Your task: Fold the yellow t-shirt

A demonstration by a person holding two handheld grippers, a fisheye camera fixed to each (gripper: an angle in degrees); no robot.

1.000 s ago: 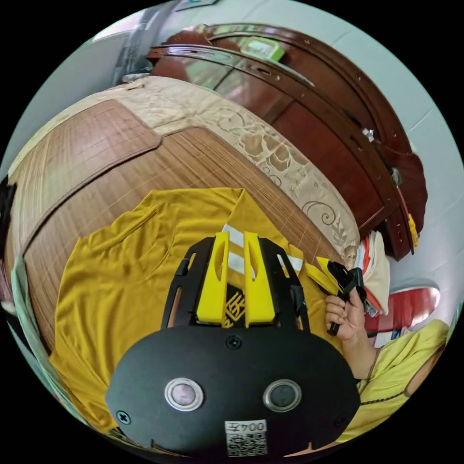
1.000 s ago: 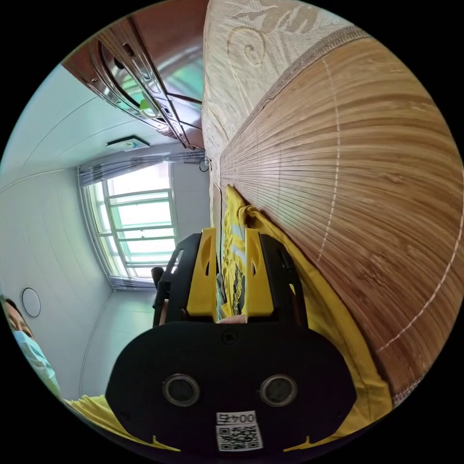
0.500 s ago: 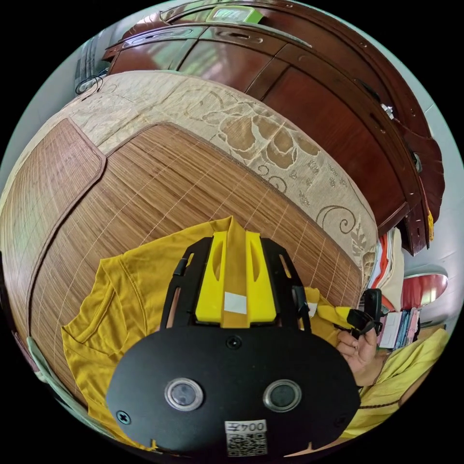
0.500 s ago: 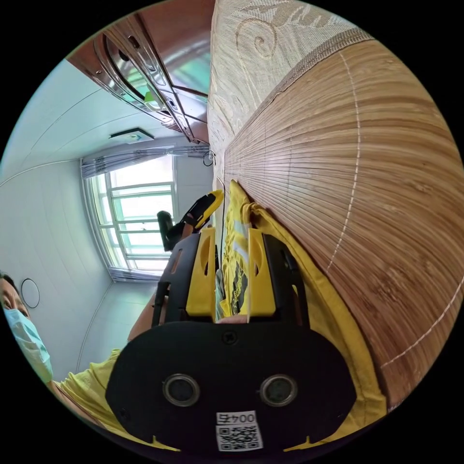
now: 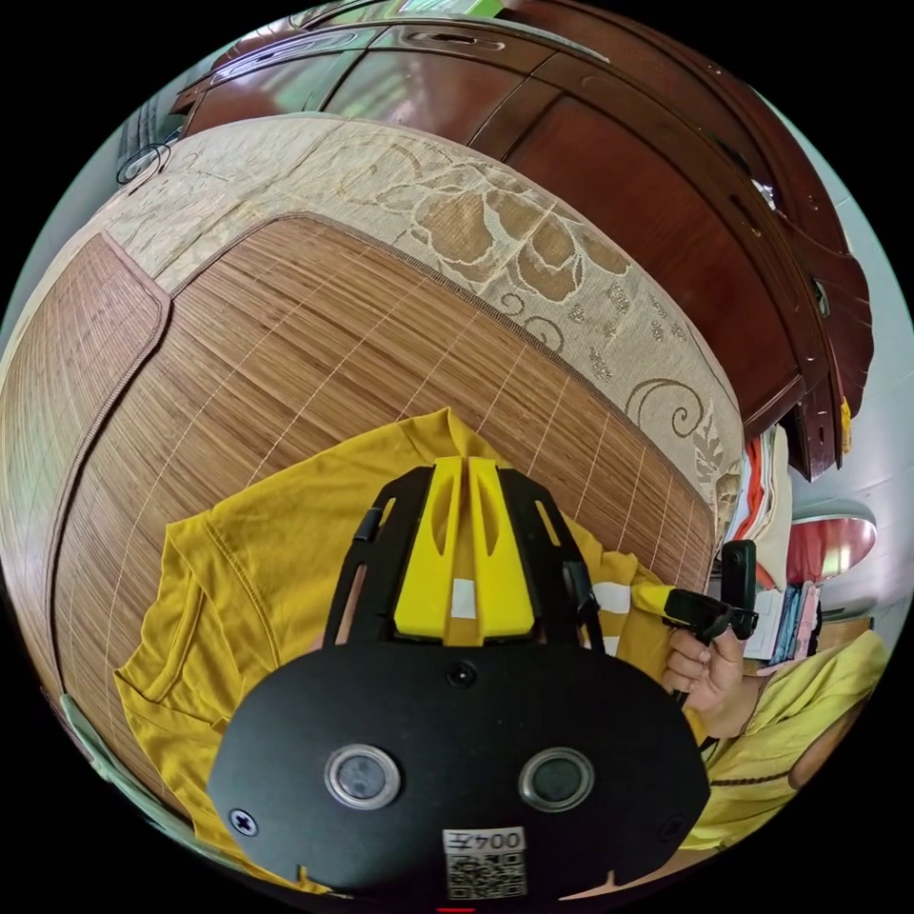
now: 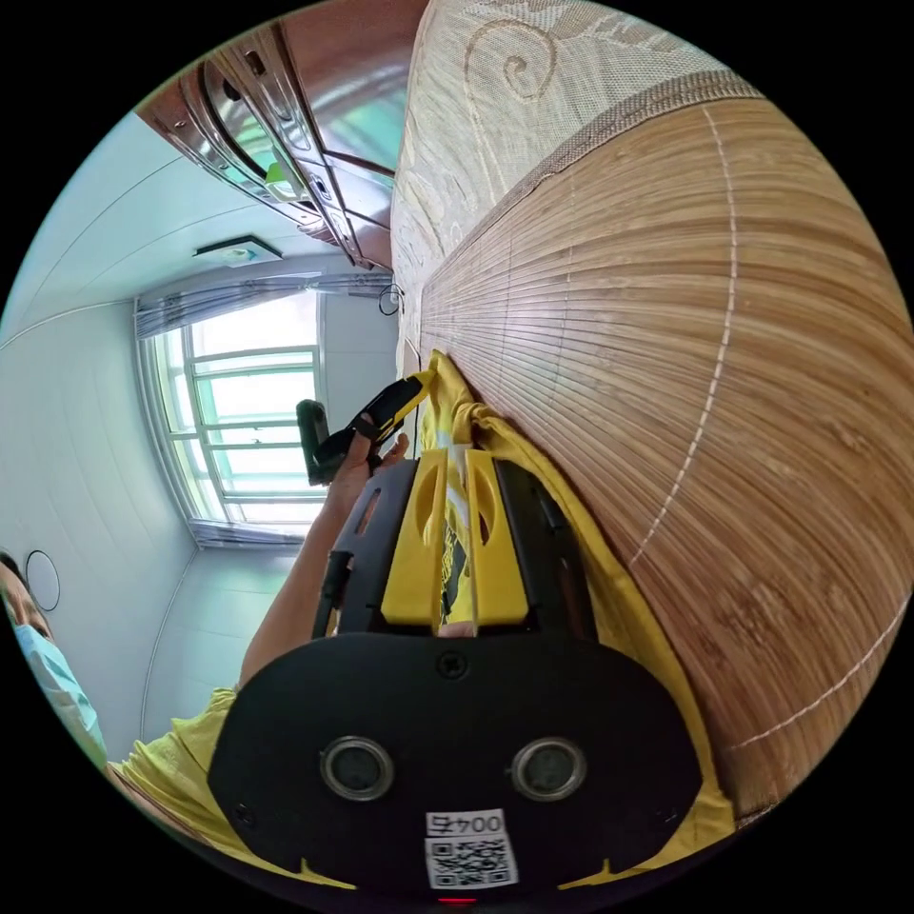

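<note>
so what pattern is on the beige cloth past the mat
The beige cloth has a woven floral and scroll pattern in tan, clearest in the left gripper view.

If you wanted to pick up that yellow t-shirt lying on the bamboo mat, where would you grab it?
Probably by a thin outer edge, as now: the left claw pinches the yellow t-shirt at one edge and the right claw at another near the white stripes. The shirt lies flat on the bamboo mat, so coming in low from the person's side lets the jaws close on an edge.
</note>
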